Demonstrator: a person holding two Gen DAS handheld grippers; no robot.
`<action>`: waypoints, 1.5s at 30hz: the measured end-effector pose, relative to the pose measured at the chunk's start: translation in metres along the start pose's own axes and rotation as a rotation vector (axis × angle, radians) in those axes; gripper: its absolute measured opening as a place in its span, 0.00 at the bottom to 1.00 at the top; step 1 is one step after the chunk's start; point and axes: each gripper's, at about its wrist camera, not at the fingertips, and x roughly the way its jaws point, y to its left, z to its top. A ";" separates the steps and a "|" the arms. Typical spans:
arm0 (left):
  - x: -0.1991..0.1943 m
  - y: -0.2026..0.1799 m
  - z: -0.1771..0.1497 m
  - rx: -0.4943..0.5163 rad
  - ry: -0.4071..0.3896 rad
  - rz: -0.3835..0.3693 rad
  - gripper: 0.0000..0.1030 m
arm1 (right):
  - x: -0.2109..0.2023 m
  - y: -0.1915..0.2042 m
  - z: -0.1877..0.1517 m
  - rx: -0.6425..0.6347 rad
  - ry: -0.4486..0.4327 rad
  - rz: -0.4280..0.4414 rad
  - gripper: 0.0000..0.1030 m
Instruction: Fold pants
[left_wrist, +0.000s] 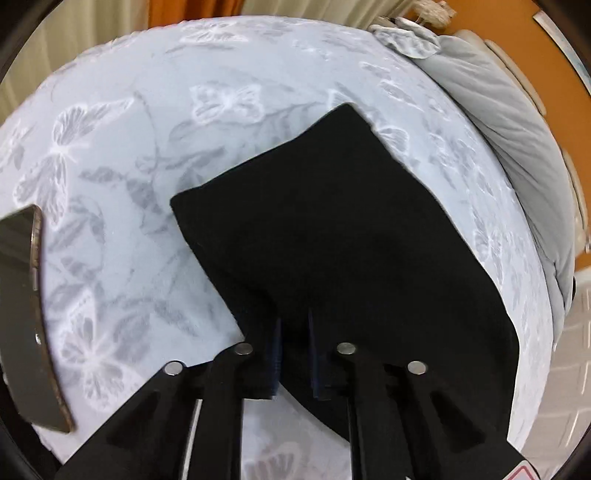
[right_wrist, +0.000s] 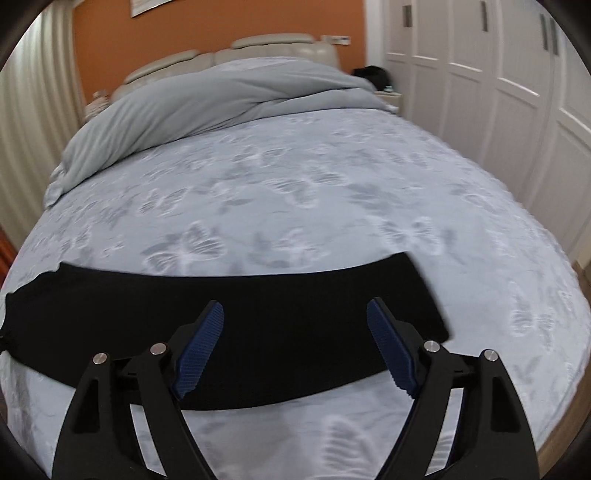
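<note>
left tongs (left_wrist: 294, 354) clamped on black pants (left_wrist: 332, 236); right tongs (right_wrist: 295, 347) apart above them; bed (right_wrist: 332, 192), bunched grey duvet (right_wrist: 207, 103) behind.

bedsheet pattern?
Pale blue-grey bedsheet with a white and grey butterfly print; clearest in the left wrist view.

Both grippers: black plastic linkage arms w/ triangular cut-outs, round silver pivot pins at the joints. Left gripper (left_wrist: 294, 354): 4 pins in view, dark blue ribbed pads (left_wrist: 276, 360) mostly edge-on, red-white label corner at near right edge. Right gripper (right_wrist: 296, 349): 4 pins too, blue ribbed pads (right_wrist: 199, 350) w/ fine cross grooves, tapered at far tips.
</note>
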 end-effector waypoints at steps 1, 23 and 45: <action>-0.004 0.002 0.000 -0.003 -0.013 -0.007 0.06 | 0.001 0.007 -0.001 -0.004 0.004 0.007 0.76; 0.000 0.014 -0.013 -0.150 -0.008 -0.047 0.91 | 0.077 -0.171 -0.049 0.617 0.254 0.081 0.86; -0.017 -0.034 -0.013 -0.010 -0.132 0.039 0.16 | 0.024 0.140 0.010 -0.043 0.077 0.584 0.14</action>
